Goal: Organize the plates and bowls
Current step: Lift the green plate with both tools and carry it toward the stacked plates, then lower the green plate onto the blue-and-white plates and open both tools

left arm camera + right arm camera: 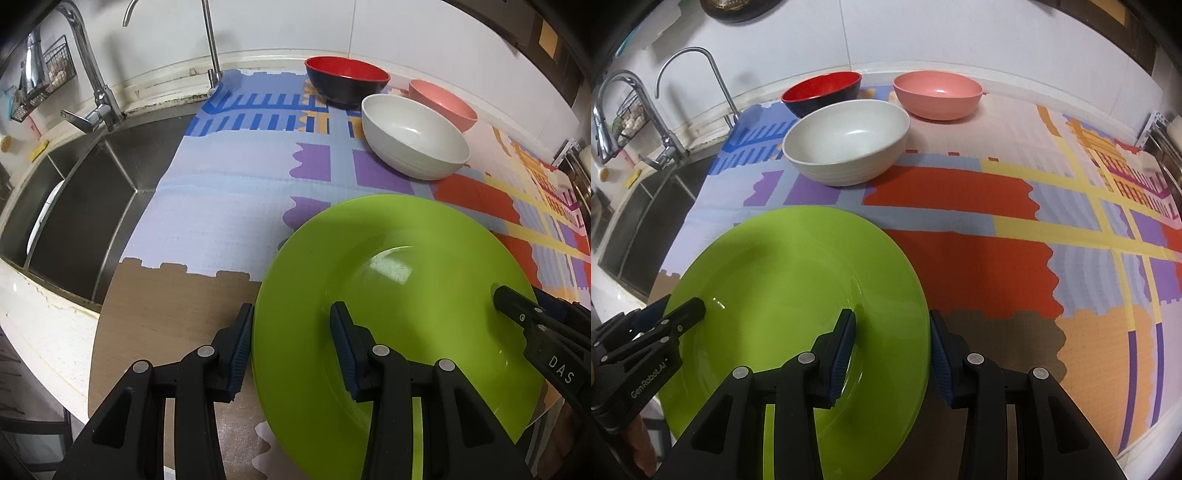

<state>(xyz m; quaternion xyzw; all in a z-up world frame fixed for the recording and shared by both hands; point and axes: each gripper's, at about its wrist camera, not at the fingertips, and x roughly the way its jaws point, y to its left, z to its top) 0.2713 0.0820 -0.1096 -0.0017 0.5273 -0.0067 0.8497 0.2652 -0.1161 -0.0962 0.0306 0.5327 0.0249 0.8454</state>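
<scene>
Both grippers, left gripper [291,347] and right gripper [892,352], straddled opposite rims of the round lime-green plate [388,295], jaws part-open; clamping uncertain. Plate sat lower frame on the patterned mat [960,206]; open mat lay right. Grippers angled steeply downward.

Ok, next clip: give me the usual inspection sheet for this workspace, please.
Surface: patterned mat over the counter beside a steel sink.
Job's things: green plate at the near edge; white bowl, red-and-black bowl and pink bowl grouped toward the wall, all upright.
Clutter: nothing seen on the mat; something white stands in the sink.
Grippers: left gripper straddles the plate's left rim, right gripper its right rim; each with one finger over the plate, one outside. Whether the pads press cannot be told.
Cables: nothing seen.
Surroundings: two taps, a wire basket on the white wall, a rack at the far right edge.
</scene>
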